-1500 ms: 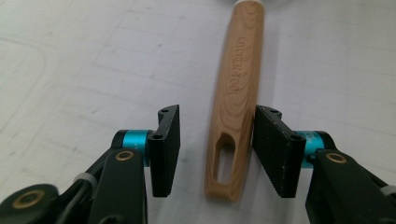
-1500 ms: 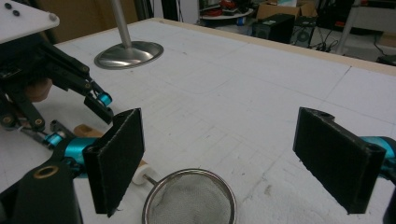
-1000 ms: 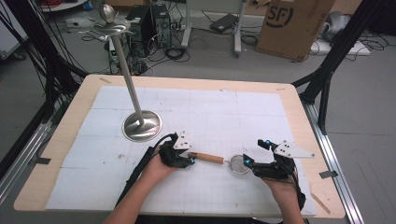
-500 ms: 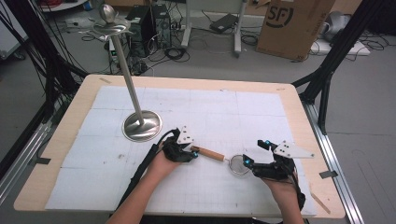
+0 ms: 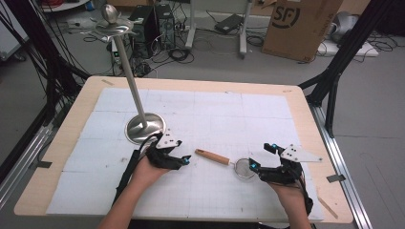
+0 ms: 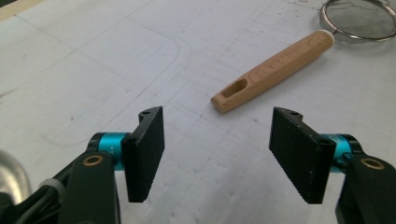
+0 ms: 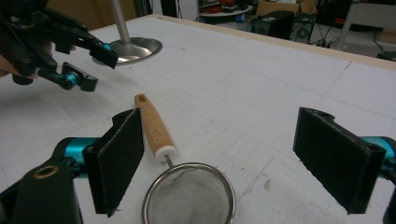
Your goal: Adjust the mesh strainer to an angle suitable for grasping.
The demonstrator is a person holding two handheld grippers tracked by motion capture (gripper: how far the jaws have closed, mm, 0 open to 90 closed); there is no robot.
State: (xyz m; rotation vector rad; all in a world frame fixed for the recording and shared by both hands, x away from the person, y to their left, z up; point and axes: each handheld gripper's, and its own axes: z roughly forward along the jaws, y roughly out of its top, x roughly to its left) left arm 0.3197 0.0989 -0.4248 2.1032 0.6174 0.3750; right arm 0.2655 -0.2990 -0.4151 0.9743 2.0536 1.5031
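A small mesh strainer [image 5: 246, 168] with a wooden handle [image 5: 212, 156] lies flat on the white mat [image 5: 215, 114]. My left gripper [image 5: 184, 160] sits just left of the handle's end; its jaws have just been opening. In the left gripper view the left gripper [image 6: 218, 140] holds nothing, and the handle [image 6: 275, 70] lies a little ahead of the pads. My right gripper [image 5: 262, 156] stands open at the strainer's right. In the right gripper view the mesh bowl [image 7: 189, 196] lies low between the wide-apart jaws of the right gripper [image 7: 219, 154], untouched.
A metal stand with a round base [image 5: 145, 126] and a tall pole topped by a dish [image 5: 112, 24] stands at the mat's left, close behind my left hand. Beyond the table's far edge are a cardboard box [image 5: 298, 26], cables and equipment.
The left gripper has let go of the wooden handle and drawn back to the left, jaws now apart. The strainer stays on the mat. The right gripper has not moved.
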